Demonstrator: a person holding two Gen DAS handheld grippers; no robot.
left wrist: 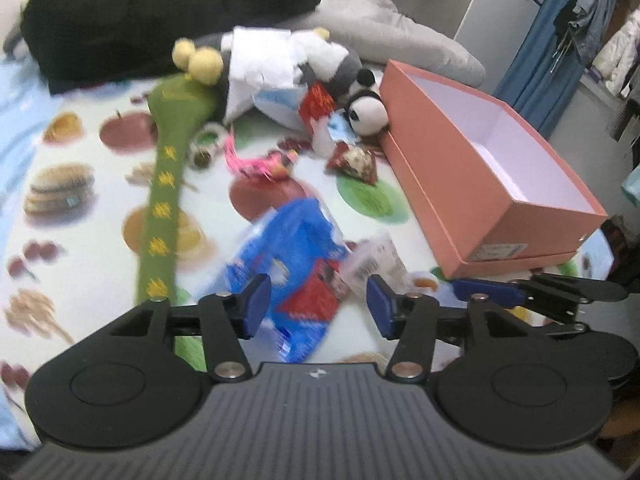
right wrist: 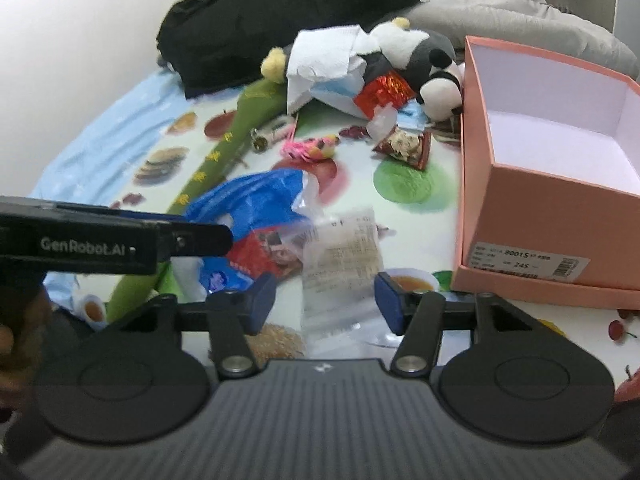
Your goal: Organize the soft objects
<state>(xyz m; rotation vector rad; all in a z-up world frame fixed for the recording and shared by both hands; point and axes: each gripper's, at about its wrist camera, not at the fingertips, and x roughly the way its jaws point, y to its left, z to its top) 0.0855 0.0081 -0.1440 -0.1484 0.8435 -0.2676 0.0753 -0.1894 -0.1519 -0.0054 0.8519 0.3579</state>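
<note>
1. My left hand-held gripper (left wrist: 318,306) is released, with its blue pads apart over a blue plastic bag (left wrist: 296,240); the pads do not press on it.
2. My right hand-held gripper (right wrist: 326,304) is released too. A clear printed packet (right wrist: 344,256) lies between its pads, but they do not touch it.
3. The two grippers are just beside each other; the left one crosses the left side of the right wrist view and covers part of the blue bag.
4. Behind the bag lie a long green plush (left wrist: 164,184), a small pink toy (left wrist: 260,164) and a red patterned sachet (left wrist: 354,160).
5. Further back is a heap: a grey and white plush (right wrist: 416,48) under white tissue paper (right wrist: 320,60), a shiny red wrapper (right wrist: 384,88) and a small panda plush (left wrist: 366,110), which touches the box corner.
6. The open pink shoe box (left wrist: 452,184) stands on the right, white inside.
7. Everything rests on a bed with a sheet printed with fruits and food (left wrist: 80,152). At its far end are a black bag (left wrist: 160,16) and a grey quilt (left wrist: 380,28); clothes (left wrist: 592,12) hang by a blue curtain at the right.
</note>
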